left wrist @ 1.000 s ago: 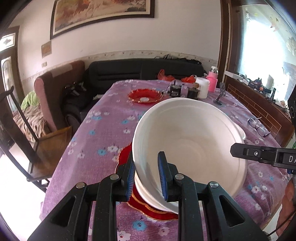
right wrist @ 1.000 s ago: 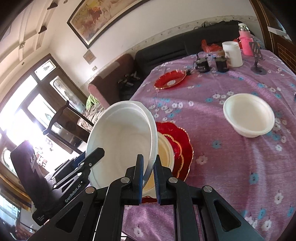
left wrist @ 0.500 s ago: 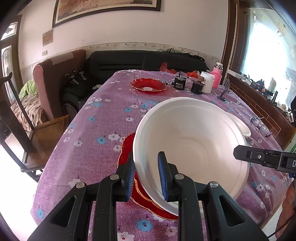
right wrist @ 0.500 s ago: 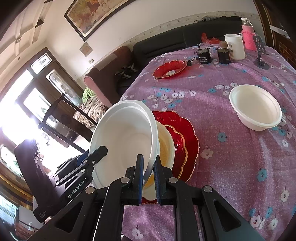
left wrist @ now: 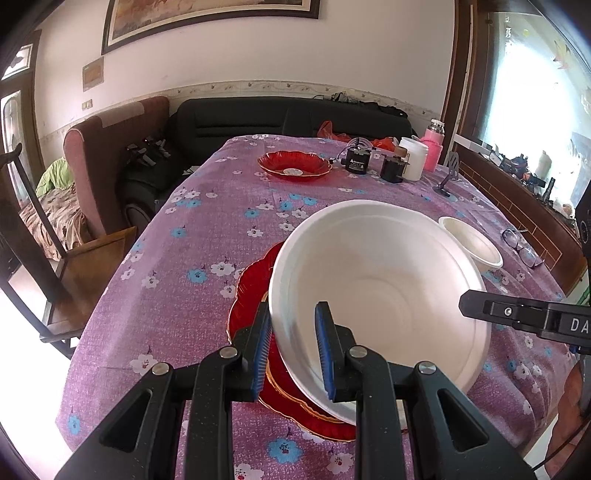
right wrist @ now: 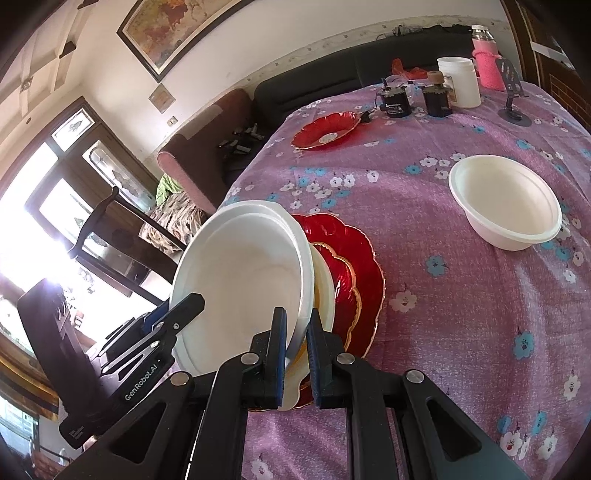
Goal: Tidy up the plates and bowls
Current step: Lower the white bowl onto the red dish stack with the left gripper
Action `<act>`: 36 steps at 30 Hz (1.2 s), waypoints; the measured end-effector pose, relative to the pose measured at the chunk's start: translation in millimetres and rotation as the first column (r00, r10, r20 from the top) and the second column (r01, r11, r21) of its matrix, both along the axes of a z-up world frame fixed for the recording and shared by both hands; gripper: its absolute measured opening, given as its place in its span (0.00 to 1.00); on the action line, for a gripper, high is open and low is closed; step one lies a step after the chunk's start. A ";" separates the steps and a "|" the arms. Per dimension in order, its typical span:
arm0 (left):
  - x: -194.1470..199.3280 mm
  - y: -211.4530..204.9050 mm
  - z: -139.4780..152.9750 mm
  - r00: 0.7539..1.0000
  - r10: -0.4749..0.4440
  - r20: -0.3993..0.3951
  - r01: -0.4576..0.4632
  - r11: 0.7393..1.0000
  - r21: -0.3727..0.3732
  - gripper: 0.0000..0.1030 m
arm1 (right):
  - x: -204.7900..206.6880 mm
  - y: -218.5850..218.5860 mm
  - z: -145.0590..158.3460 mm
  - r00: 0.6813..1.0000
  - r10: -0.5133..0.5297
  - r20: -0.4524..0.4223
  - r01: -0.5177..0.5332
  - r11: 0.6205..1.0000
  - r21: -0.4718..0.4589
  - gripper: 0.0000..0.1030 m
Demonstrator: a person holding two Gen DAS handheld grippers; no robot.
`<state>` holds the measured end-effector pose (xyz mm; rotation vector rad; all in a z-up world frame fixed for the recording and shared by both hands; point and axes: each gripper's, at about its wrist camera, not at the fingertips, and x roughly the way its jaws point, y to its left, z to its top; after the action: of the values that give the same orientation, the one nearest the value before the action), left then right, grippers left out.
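White bowls (left wrist: 388, 280), red gold-edged plates (right wrist: 354, 266) — purple cloth (right wrist: 461, 295) w/ blue & white flowers, pink bottle (right wrist: 487, 62).

black sofa (left wrist: 295, 118), framed painting (left wrist: 210, 22), bright window (left wrist: 535, 92)

Daylight pours through the window (left wrist: 535, 110) in the left wrist view and blows out the glass doors (right wrist: 44, 229) in the right wrist view, both sharp yet fisheye-bent with dark vignetted corners

left gripper (left wrist: 293, 345) angled downward, jaws clamped on a rim, right gripper (right wrist: 295, 354) likewise, opposite side
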<state>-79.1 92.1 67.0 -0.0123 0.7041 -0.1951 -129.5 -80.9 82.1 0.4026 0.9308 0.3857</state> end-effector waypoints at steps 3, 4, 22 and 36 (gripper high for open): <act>-0.2 -0.6 0.1 1.000 0.001 0.001 -0.001 1.000 0.001 0.21 | 1.3 -1.1 -1.6 1.000 -0.001 -0.002 0.001 1.000 0.001 0.12; -0.3 -0.7 0.3 1.000 0.001 0.002 -0.001 1.000 0.002 0.21 | 1.3 -1.5 -1.7 1.000 -0.001 -0.001 0.001 1.000 0.000 0.13; -5.9 -1.3 10.7 1.000 0.000 0.018 0.000 1.000 -0.004 0.24 | -3.8 -11.3 3.6 1.000 -0.013 0.016 0.013 1.000 0.009 0.20; -14.1 -3.7 23.9 0.999 0.011 0.047 -0.011 1.000 -0.001 0.37 | -20.4 -44.6 15.4 0.996 -0.072 0.043 0.070 0.995 0.065 0.29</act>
<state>-93.1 88.4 90.9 -0.0119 0.6569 -0.1846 -149.9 -125.5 97.5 0.4821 0.8587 0.3589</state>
